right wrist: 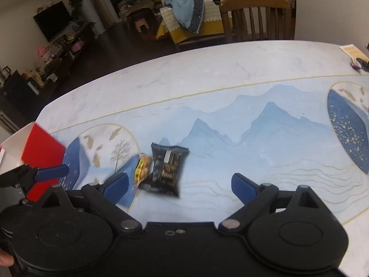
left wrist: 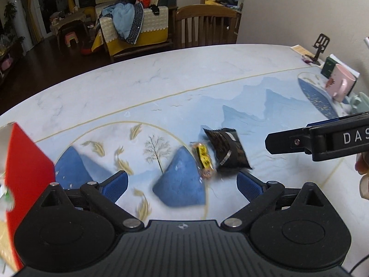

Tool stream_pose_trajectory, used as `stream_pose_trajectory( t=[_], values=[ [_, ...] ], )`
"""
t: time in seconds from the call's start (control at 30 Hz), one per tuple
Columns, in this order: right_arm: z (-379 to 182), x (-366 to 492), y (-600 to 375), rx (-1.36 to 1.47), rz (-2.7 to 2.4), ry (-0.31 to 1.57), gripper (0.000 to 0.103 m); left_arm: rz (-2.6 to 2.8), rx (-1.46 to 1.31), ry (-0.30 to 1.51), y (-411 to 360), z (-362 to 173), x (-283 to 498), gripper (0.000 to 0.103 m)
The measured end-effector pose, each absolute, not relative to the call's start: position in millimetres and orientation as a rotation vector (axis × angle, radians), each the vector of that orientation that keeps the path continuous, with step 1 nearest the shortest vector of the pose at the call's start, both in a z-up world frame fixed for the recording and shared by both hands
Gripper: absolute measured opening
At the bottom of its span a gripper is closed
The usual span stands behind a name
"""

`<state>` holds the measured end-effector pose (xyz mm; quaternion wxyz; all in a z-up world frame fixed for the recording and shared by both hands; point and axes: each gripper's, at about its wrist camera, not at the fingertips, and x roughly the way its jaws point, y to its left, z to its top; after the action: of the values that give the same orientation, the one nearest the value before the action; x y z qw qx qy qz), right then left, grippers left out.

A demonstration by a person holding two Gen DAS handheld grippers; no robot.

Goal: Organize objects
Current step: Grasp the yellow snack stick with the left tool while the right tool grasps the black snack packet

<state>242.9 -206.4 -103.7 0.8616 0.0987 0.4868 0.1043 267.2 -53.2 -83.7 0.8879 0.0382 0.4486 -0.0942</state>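
A black snack packet (left wrist: pixel 228 150) lies on the table mat beside a small yellow-orange packet (left wrist: pixel 204 160). Both also show in the right wrist view, the black packet (right wrist: pixel 167 169) and the yellow packet (right wrist: pixel 143 169). My left gripper (left wrist: pixel 182 184) is open and empty, with the packets just ahead of its right finger. My right gripper (right wrist: pixel 180 184) is open and empty, with the packets just ahead of its left finger. A red box (left wrist: pixel 25 175) with a white inside stands at the left; it also shows in the right wrist view (right wrist: pixel 41 150).
The table (left wrist: pixel 138 73) has a blue mountain-print mat. A pink mug (left wrist: pixel 341 84), a green box (left wrist: pixel 329 67) and a black phone stand (left wrist: pixel 321 46) sit at the far right. A wooden chair (left wrist: pixel 205 27) stands behind the table's far edge.
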Motion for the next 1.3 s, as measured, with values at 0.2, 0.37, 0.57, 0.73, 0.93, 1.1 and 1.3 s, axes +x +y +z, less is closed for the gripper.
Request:
stream_pose_trajectory(
  t=[0.2,0.37,0.57,0.73,0.93,1.1,1.3],
  values=[
    [-123,270,-203,0.264,0.171,1.079,0.093,-0.167,0.044,0.966,-48,-100,295,0.101],
    [-135,284,-198,0.259,0.138,1.104,0.088,-0.162,0.043,0.992,-50,-114,307,0.101],
    [-147,292,-190,0.243,0.131,1.135,0.079,-0.163,0.017,1.015,-54,-127,316,0.101],
    [-151,295,-182,0.216,0.143,1.144,0.075,-0.155,0.011,1.029,-55,-135,321,0.101],
    [-151,296,-172,0.161,0.159,1.126,0.065,-0.143,0.018,1.021,-57,-141,320,0.101],
    [-150,296,-170,0.157,0.174,1.111,0.052,-0.131,0.047,1.004,-61,-143,319,0.099],
    [-148,295,-175,0.200,0.192,1.105,0.033,-0.159,0.086,0.966,-65,-141,316,0.078]
  ],
)
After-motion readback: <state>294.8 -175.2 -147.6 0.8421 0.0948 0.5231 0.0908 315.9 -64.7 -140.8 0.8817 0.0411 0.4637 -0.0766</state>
